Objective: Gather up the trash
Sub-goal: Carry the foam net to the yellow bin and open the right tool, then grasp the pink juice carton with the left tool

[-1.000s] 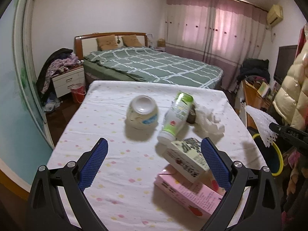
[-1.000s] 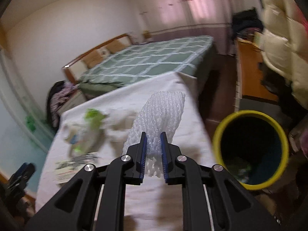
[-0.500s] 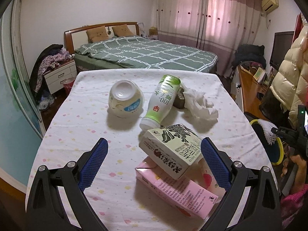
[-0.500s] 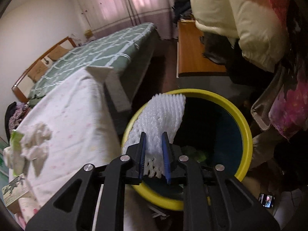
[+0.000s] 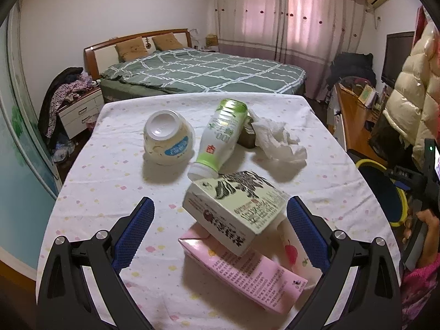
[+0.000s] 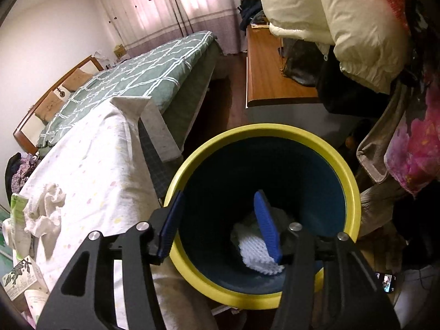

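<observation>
The right gripper (image 6: 217,222) hangs over the mouth of a round bin with a yellow rim and dark blue inside (image 6: 354,209), standing on the floor just beside the right edge of the tabletop (image 5: 110,181). Its jaws are spread apart and hold nothing. One white foam mesh sleeve (image 6: 257,250) lies at the bottom of the bin, partly hidden behind the right blue pad.

The left gripper (image 5: 218,229) is above the near part of the tabletop, which is covered with a white cloth dotted in pastel spots. Its jaws are wide open and empty, one blue pad on each side of the cartons.

Between those pads lie two cartons: one pale green and white carton printed with dark leaves (image 5: 236,209), tilted and resting on one flat pink carton (image 5: 247,272) nearest the camera. Just beyond the green carton lies one white plastic bottle with a green label (image 5: 220,140), on its side, its neck touching the carton's far edge. To the left of the bottle sits one cream-coloured round cup with a blue label (image 5: 168,137), upside down. To the right of the bottle is one crumpled white paper tissue (image 5: 277,140), with a small dark object, too hidden to identify, between tissue and bottle.

Beyond the tabletop stands one bed with a green checked cover (image 5: 203,71).
</observation>
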`<state>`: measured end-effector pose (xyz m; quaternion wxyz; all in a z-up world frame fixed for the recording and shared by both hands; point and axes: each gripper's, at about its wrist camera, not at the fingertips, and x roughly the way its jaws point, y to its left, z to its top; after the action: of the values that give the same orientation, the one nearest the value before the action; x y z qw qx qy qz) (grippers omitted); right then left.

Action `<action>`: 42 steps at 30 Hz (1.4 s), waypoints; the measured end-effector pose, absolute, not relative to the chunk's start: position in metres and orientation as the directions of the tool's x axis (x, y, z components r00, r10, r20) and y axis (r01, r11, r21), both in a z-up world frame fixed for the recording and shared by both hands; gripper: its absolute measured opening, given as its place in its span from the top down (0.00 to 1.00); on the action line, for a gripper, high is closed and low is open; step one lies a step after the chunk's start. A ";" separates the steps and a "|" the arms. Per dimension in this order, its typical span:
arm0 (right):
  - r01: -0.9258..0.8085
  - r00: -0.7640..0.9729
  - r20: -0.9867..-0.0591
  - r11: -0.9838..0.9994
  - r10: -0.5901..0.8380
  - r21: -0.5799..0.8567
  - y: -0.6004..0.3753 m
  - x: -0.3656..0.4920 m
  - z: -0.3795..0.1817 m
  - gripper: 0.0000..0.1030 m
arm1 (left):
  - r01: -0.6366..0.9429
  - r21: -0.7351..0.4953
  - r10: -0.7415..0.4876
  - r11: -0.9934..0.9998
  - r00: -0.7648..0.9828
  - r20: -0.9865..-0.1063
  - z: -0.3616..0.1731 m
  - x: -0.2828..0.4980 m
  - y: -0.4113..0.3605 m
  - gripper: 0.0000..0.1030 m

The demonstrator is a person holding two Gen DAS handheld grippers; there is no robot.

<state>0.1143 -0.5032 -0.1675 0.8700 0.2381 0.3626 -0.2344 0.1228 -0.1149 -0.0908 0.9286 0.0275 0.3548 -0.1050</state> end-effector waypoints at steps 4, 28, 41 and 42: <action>0.574 0.638 -0.737 0.776 -0.223 0.261 -0.503 0.112 -0.166 0.48 | 0.260 -0.016 -0.200 0.965 0.701 -0.685 -0.099 0.114 -0.117 0.07; 0.541 0.681 -0.706 0.782 -0.193 0.308 -0.493 0.093 -0.153 0.43 | 0.314 -0.067 -0.252 0.947 0.601 -0.758 -0.131 0.079 -0.114 0.06; 0.526 0.689 -0.703 0.789 -0.177 0.317 -0.485 0.094 -0.152 0.43 | 0.332 -0.113 -0.292 0.937 0.563 -0.773 -0.139 0.071 -0.104 0.06; 0.523 0.690 -0.702 0.792 -0.175 0.317 -0.484 0.094 -0.151 0.43 | 0.336 -0.116 -0.297 0.935 0.561 -0.773 -0.139 0.070 -0.105 0.06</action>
<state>0.0943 -0.4837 -0.1514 0.8831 0.2554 0.3404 -0.1975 0.0702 -0.1046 -0.1395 0.8832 0.0222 0.4329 -0.1791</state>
